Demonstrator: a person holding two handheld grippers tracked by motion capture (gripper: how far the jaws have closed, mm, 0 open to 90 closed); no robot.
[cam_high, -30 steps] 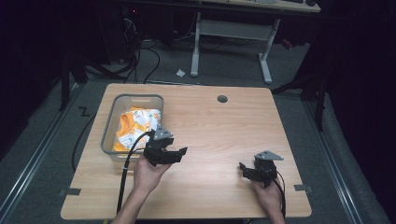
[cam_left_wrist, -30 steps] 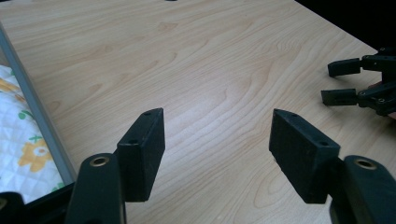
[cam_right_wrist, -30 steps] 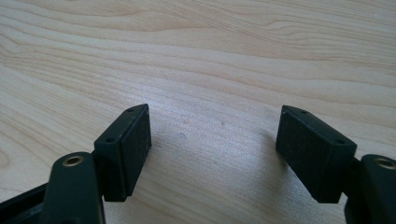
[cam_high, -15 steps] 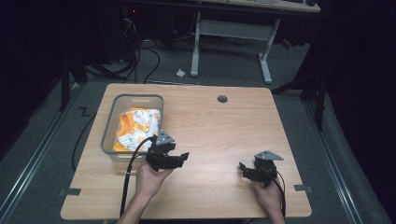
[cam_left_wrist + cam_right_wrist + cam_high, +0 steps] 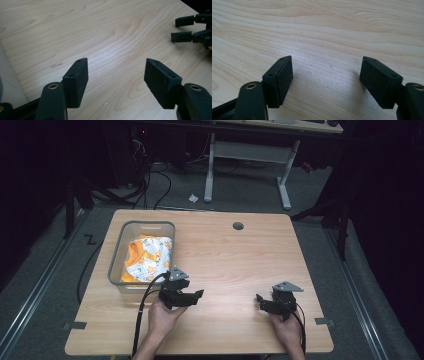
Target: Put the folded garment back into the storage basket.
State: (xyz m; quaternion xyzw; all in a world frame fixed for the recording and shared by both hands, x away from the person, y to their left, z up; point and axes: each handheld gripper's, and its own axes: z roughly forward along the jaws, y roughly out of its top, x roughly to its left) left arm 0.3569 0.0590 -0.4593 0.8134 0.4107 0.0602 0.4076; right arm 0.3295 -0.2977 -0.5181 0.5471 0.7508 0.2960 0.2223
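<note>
i held both claws low over the bare desk point(image 5: 225, 255) — left claw point(image 5: 192, 296) and right claw point(image 5: 262, 301) each with jaws apart, gripping nothing — while the orange-patterned cloth point(image 5: 147, 257) lay bunched in the clear bin point(image 5: 122, 251) just beside my left claw, seemingly stowed.

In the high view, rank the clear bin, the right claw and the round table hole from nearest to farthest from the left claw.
From the left claw:
1. Clear bin, just beyond it toward the left edge, holding patterned cloth.
2. Right claw, across the near side of the table.
3. Round hole, toward the far edge.
</note>
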